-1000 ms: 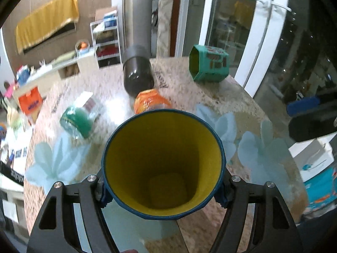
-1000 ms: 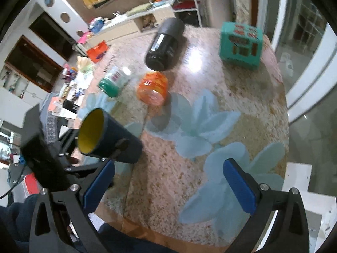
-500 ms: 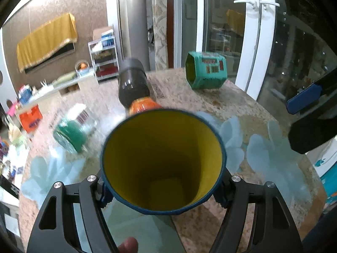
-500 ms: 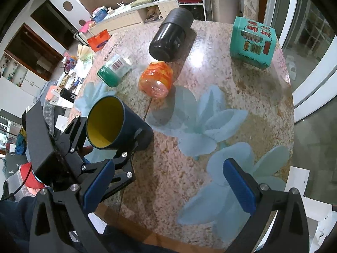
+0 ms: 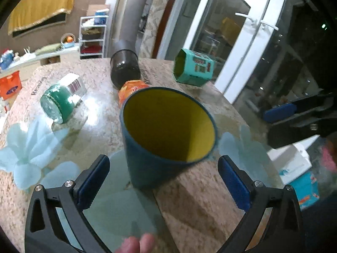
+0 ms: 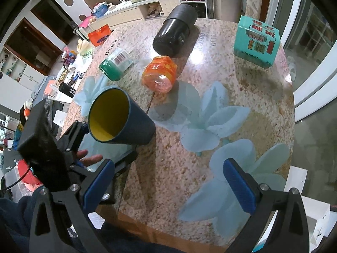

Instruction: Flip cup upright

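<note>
Now blue cup [image 5: 168, 135] stands mouth-up between left gripper [image 5: 163, 181] jaws, spread wide, not touching; right gripper [image 6: 168, 185] far, jaws apart too.

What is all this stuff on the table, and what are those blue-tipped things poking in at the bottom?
cup: one, dark blue outside, yellow inside, standing on the table near its front edge, mouth up, between the open left tongs but not touched by them.
orange jar: one, lying on its side just behind the cup.
green-capped jar: one, clear with a barcode label, on its side, left of the orange jar.
black canister: one, on its side at the far edge.
teal box: one, far right of the table.
table: one, round, speckled stone with pale blue flowers.
left tongs: open, blue pads.
right tongs: open, holding nothing.
</note>
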